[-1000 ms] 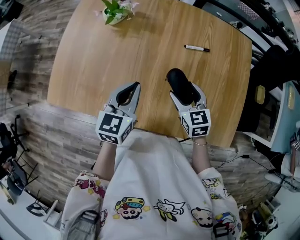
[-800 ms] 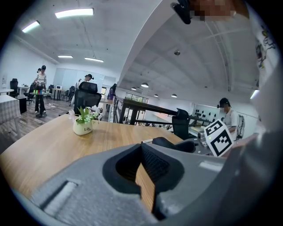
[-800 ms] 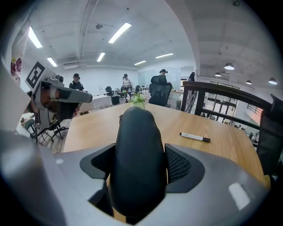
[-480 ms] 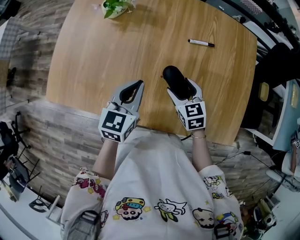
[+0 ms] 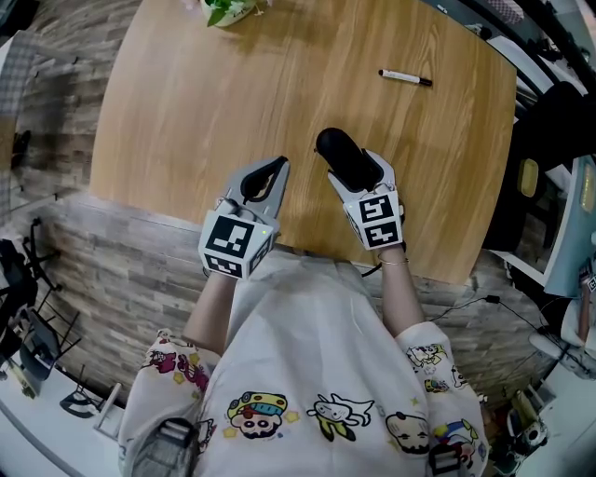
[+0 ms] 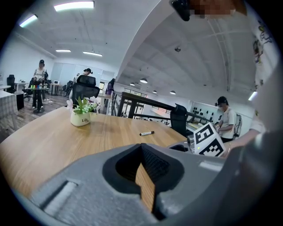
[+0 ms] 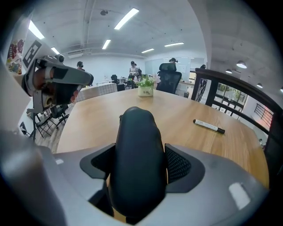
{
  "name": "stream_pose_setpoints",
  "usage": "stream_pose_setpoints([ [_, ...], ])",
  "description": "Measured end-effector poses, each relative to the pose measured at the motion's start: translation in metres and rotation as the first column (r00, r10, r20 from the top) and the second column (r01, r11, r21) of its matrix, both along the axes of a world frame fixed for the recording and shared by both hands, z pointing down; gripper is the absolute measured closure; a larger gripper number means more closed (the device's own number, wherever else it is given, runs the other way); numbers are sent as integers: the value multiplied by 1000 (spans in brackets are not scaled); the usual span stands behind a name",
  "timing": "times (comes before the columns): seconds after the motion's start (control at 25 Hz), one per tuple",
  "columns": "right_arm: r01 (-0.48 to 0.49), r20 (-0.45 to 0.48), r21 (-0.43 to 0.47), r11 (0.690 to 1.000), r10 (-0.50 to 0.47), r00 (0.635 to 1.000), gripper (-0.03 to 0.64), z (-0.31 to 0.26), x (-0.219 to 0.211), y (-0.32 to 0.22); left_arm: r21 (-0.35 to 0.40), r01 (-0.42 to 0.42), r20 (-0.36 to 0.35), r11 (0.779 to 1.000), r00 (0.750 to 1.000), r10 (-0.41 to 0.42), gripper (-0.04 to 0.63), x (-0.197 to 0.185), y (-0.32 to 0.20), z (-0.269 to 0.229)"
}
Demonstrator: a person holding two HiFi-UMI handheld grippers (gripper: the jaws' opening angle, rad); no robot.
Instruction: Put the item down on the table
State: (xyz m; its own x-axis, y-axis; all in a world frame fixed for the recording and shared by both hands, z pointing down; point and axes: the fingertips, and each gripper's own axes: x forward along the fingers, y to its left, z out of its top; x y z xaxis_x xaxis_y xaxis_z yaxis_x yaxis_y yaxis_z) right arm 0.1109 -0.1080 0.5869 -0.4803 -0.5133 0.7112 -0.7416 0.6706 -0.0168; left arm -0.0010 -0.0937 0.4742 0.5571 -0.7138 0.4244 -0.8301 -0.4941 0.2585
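A black oblong item [image 5: 343,156] sticks out forward between the jaws of my right gripper [image 5: 358,177], which is shut on it over the wooden table [image 5: 233,93] near its front edge. In the right gripper view the item [image 7: 137,154] fills the middle, gripped on both sides by the right gripper [image 7: 139,150]. Whether it touches the tabletop I cannot tell. My left gripper [image 5: 270,168] hovers beside it to the left. The left gripper [image 6: 142,150] is shut with nothing in it.
A marker pen [image 5: 405,76] lies at the far right of the table. A small potted plant [image 5: 228,9] stands at the far edge. Office chairs and people at desks show beyond the table in the gripper views.
Both grippers have sunk toward the table, the right one more, still carrying the black item. The jaws have not changed.
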Motion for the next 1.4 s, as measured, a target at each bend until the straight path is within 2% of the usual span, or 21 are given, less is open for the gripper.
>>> stream_pose_setpoints([
  [0.56,56,-98,-30,998,-59,993,262,23,-8,4,-19,-17,4,1000,1000,17,595,-2,7,15],
  [0.96,46,-77,-28,999,-48,996,261,29,-11,6,-37,-8,-10,999,1000,8,595,-4,9,19],
  [1.4,46,-37,-95,994,-49,998,225,41,-11,15,-40,-10,-7,999,1000,10,595,-4,9,21],
])
